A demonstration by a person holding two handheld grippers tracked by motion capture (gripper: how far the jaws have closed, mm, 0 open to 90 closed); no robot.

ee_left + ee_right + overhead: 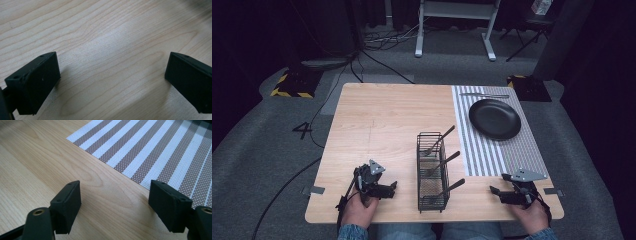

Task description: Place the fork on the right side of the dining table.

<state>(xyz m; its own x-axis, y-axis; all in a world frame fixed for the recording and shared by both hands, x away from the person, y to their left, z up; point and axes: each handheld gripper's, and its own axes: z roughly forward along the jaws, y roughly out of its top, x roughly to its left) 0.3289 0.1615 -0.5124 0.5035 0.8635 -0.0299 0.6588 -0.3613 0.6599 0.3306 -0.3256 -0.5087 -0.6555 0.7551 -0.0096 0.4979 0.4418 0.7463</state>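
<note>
Basket point(433, 172) between both parted tongs point(394, 186)

Pale smooth wood table point(382, 120) — woven striped cloth mat point(492, 150), black wire-mesh metal basket point(432, 172), matt plate point(495, 118).

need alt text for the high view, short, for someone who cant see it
A person sits at a wooden table, holding the left gripper and right gripper, both resting near its front edge. Between them stands a black wire caddy holding three utensils; a black plate and a utensil lie on a striped placemat at far right.
</note>
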